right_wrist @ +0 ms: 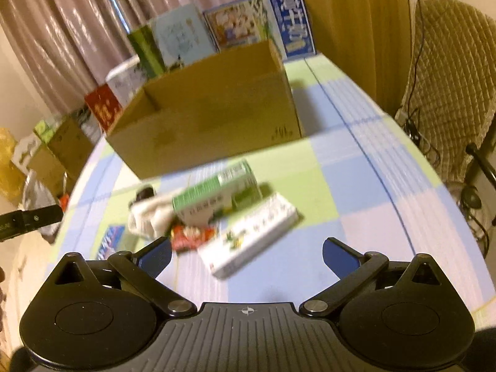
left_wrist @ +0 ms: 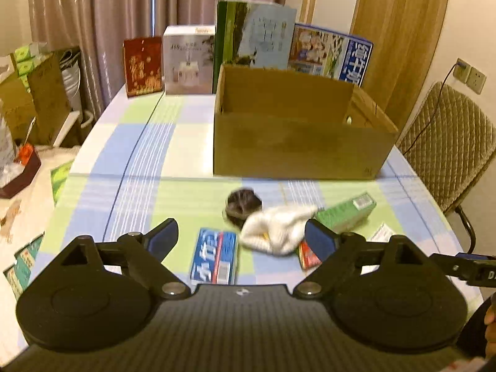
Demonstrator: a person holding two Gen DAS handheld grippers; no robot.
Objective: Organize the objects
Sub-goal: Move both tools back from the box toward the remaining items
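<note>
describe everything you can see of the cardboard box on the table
The cardboard box is plain brown, open-topped and upright on the checked tablecloth, behind the scattered items. Its inside is mostly hidden; a small pale thing shows near its right wall. Printed boxes stand close behind it. Neither claw touches it.

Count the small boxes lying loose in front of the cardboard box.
3: a blue box on the left, a green box against the sock, a white box nearest the right gripper. Others may be hidden.
</note>
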